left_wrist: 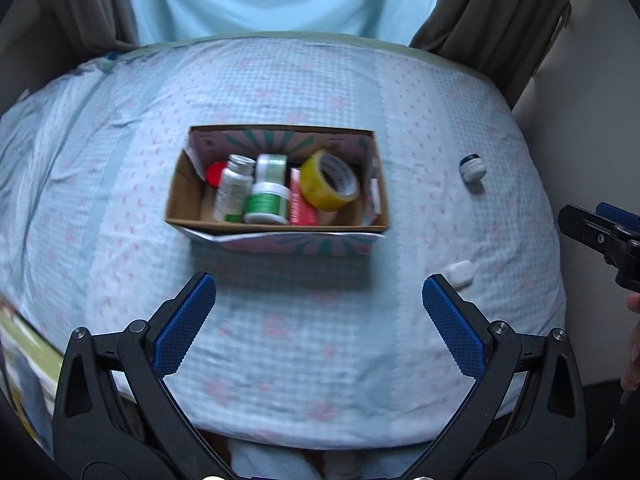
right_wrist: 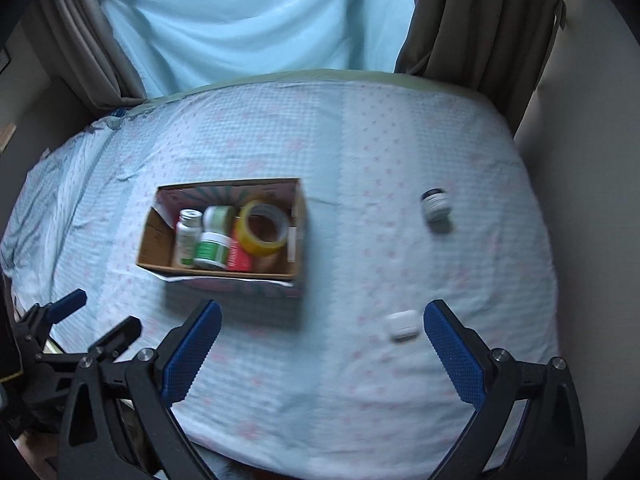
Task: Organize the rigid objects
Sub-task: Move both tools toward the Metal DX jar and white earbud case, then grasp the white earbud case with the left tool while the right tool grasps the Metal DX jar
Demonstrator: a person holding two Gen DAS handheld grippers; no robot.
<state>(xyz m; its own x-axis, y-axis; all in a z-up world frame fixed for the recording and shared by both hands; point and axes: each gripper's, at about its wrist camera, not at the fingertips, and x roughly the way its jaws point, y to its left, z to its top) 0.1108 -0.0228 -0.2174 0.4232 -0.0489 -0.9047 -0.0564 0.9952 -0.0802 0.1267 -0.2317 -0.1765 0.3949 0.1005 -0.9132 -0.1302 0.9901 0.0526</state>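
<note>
White rounded plastic earbud case (right_wrist: 402, 326) lies on the bed (right_wrist: 360, 140), just inside the right claw's (right_wrist: 322, 350) right finger, slightly ahead. Right claw wide, empty; clearly the nearer one. Left claw (left_wrist: 319, 320) also wide, empty, case off to its right. Farther out: small dark-lidded white jar (right_wrist: 436, 205), still loose. Open cardboard box (right_wrist: 160, 236) to the left already holds bottles, jars, yellow tape roll (right_wrist: 262, 232).
</note>
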